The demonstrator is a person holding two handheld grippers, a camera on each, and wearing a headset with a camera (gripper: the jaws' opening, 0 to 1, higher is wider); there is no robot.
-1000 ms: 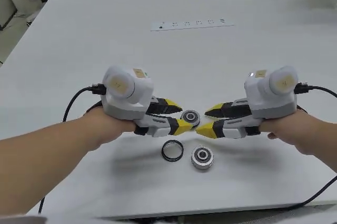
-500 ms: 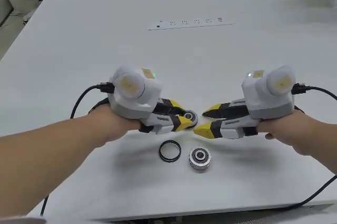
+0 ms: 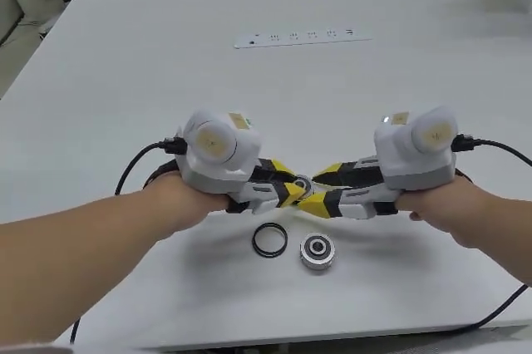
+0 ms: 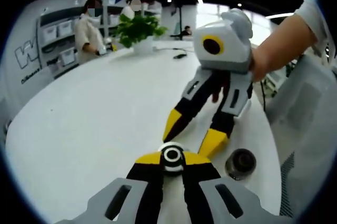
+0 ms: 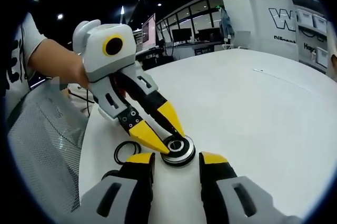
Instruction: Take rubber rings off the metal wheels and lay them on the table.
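Note:
My left gripper (image 3: 290, 185) is shut on a metal wheel (image 3: 301, 184) with a black rubber ring around it, held just above the white table (image 3: 349, 105). In the left gripper view the wheel (image 4: 172, 154) sits between my yellow fingertips. My right gripper (image 3: 312, 189) faces it, open, its jaws on either side of the wheel (image 5: 178, 149) without touching. A loose black rubber ring (image 3: 270, 240) lies on the table below the grippers, and a bare metal wheel (image 3: 317, 252) lies right beside it.
A flat white socket strip (image 3: 301, 36) is set into the table farther back. Black cables (image 3: 133, 167) trail from both grippers over the near table edge. A green plant (image 4: 138, 27) stands at the far end, with people beyond it.
The two grippers have come together: my right gripper moved left until its open jaws flank the wheel held by my left gripper. The ring and bare wheel on the table stayed put.

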